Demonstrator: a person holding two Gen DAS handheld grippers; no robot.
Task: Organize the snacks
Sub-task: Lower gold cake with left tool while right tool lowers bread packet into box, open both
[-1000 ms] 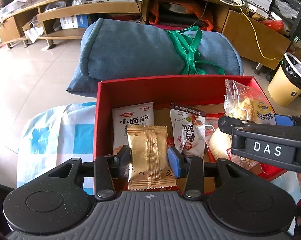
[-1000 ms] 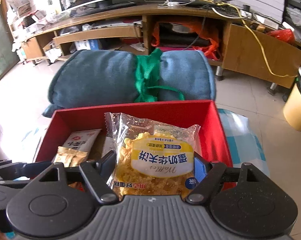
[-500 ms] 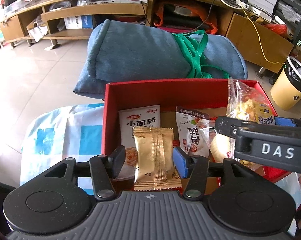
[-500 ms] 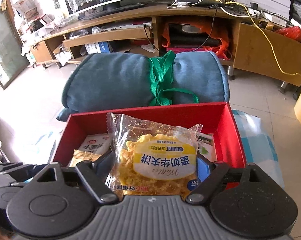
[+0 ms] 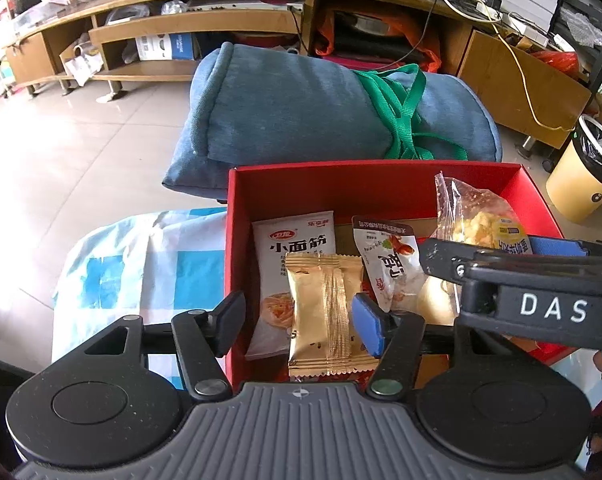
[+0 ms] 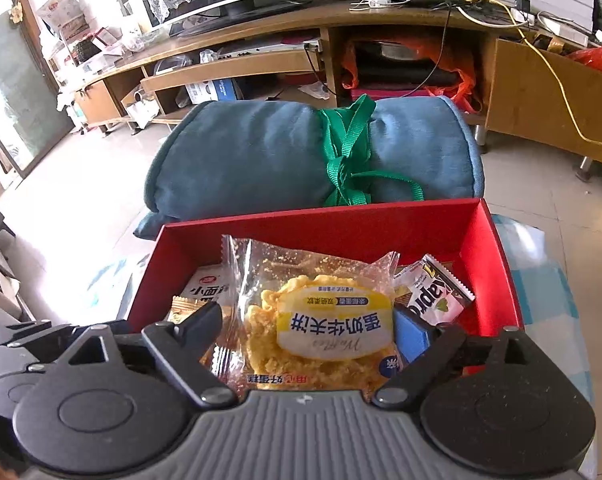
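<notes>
A red box (image 5: pixel 365 188) holds several snack packets. My left gripper (image 5: pixel 299 320) is open over its near left corner. A gold packet (image 5: pixel 327 312) lies between the jaws, against the blue right pad (image 5: pixel 365 328) and clear of the left finger (image 5: pixel 231 320). A white noodle-snack packet (image 5: pixel 297 248) and a peanut packet (image 5: pixel 389 264) lie beside it. My right gripper (image 6: pixel 307 334) is shut on a clear waffle packet (image 6: pixel 325 320) held over the box (image 6: pixel 341 228). It shows at the right in the left wrist view (image 5: pixel 481 220).
A rolled blue cushion (image 5: pixel 301 116) tied with green strap lies just behind the box. The box sits on a blue-and-white cloth (image 5: pixel 141 256). A wooden TV cabinet (image 5: pixel 229 20) spans the back, and a yellow bin (image 5: pixel 585 176) stands at the right. A pink wafer packet (image 6: pixel 437 296) lies in the box.
My left gripper has opened and let go of the gold packet, which now rests in the box. Both grippers have pulled back slightly. The right gripper keeps its hold on the waffle packet.
</notes>
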